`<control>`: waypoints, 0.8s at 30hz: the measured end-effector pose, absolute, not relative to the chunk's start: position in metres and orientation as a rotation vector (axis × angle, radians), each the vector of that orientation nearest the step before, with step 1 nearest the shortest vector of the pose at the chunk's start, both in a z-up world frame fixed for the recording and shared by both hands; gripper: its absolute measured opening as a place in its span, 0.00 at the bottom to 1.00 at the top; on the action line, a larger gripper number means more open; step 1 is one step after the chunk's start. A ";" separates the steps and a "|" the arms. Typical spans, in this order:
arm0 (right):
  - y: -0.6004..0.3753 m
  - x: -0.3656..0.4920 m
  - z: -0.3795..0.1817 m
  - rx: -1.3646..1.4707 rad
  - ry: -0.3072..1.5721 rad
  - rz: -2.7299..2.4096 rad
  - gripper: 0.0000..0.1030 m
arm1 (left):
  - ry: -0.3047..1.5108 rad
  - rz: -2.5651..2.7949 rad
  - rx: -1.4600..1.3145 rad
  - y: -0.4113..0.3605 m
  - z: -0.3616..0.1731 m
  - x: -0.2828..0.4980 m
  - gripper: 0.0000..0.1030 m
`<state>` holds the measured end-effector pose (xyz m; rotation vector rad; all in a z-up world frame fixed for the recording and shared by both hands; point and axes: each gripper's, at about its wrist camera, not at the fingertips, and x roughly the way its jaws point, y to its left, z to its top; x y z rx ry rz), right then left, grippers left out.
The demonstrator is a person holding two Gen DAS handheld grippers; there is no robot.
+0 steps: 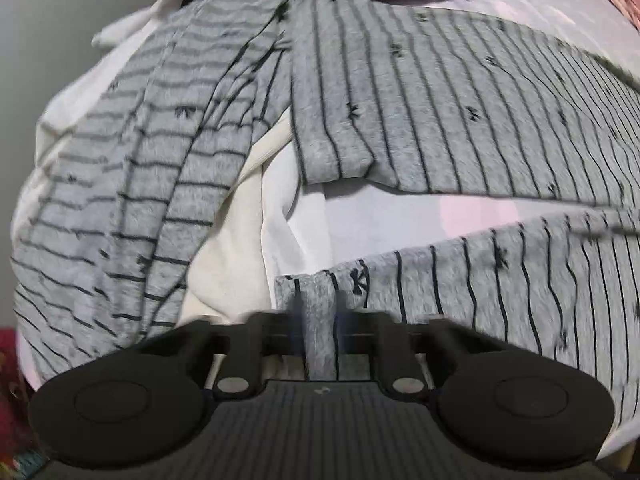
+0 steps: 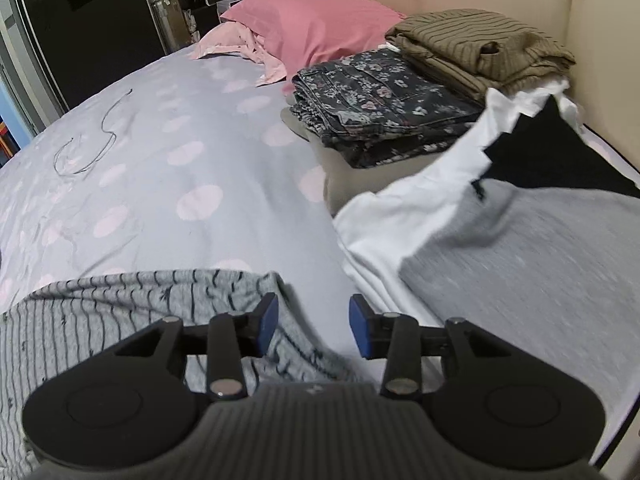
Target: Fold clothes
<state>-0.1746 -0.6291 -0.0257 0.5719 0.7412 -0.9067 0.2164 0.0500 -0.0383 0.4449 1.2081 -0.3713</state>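
Bedding in pale grey with pink dots (image 2: 168,128) fills the right wrist view, with a pink pillow (image 2: 316,20) at twelve o'clock and folded stacks, a dark floral garment (image 2: 384,96) and an olive striped one (image 2: 480,48), toward one o'clock. At three o'clock lies a loose heap of white, black and grey cloth (image 2: 520,260).

The grey striped garment (image 1: 420,100) is the piece in hand. In the left wrist view the left gripper (image 1: 320,320) is clamped on a narrow fold of its hem at six o'clock, while the rest sprawls crumpled from nine to three o'clock over white cloth (image 1: 248,240). The right gripper (image 2: 314,330) stands with its jaws apart and nothing between them; a striped edge (image 2: 120,308) lies under its left finger at seven o'clock.

The step looks like taking hold to spread the garment; motion blur makes its shape hard to read, so which edge is held is uncertain. Next, the right gripper needs to pinch a matching edge, then both should draw the cloth taut and flat.
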 end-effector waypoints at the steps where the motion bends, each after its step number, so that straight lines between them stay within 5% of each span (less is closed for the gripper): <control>1: -0.635 -0.170 -0.029 0.582 0.740 -0.901 0.43 | 1.213 -0.361 0.437 0.050 -0.041 0.219 0.00; 10: -0.677 -0.127 -0.076 0.716 0.782 -0.859 0.47 | 1.147 -0.271 0.351 0.054 -0.021 0.232 0.00; 13: -0.687 -0.117 -0.089 0.798 0.794 -0.831 0.40 | 1.187 -0.274 0.328 0.050 -0.030 0.237 0.00; 18: -0.687 -0.102 -0.088 0.761 0.792 -0.814 0.08 | 1.220 -0.269 0.395 0.036 -0.042 0.239 0.04; 24: -0.698 -0.092 -0.056 0.605 0.632 -0.959 0.06 | 1.170 -0.246 0.344 0.037 -0.035 0.246 0.08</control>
